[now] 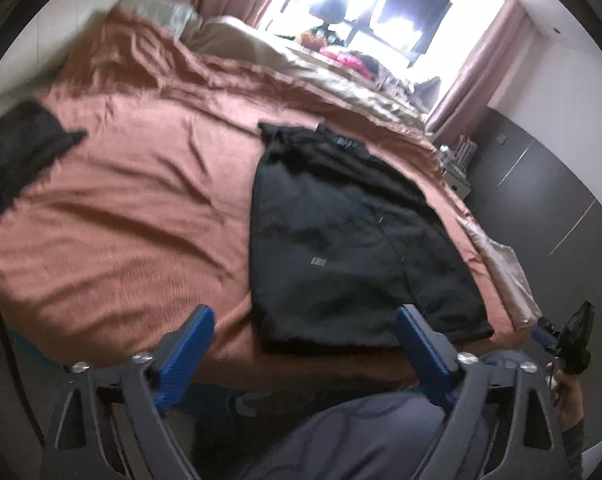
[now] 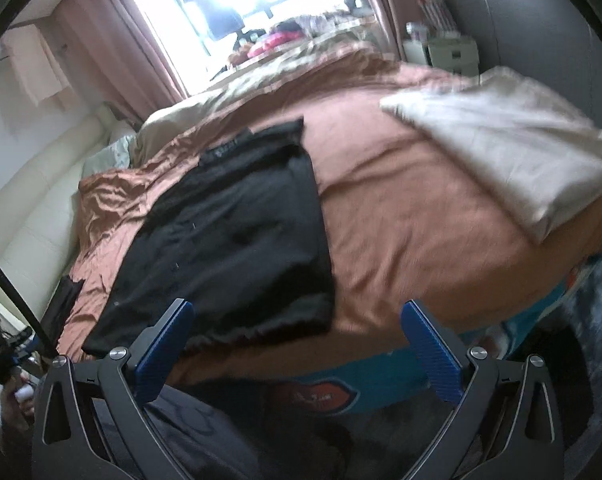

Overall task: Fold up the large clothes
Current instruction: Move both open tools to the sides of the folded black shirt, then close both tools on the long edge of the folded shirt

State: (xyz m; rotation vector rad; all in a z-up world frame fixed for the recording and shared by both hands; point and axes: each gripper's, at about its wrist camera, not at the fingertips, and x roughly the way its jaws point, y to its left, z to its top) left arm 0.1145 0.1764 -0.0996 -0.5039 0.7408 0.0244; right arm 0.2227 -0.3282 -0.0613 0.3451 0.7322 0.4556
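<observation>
Both claws, left gripper (image 1: 305,344) and right gripper (image 2: 297,340), hang open and empty; pinch the black garment's (image 1: 341,240) near hem corners evenly.

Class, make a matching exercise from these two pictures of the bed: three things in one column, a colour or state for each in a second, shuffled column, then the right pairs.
Things:
1. folded garment
2. wrinkled satin bedspread
3. flat satin pillow

Descriptions:
A. pale beige
B. black
C. copper brown

Pairs: 1-B, 2-C, 3-A
</observation>
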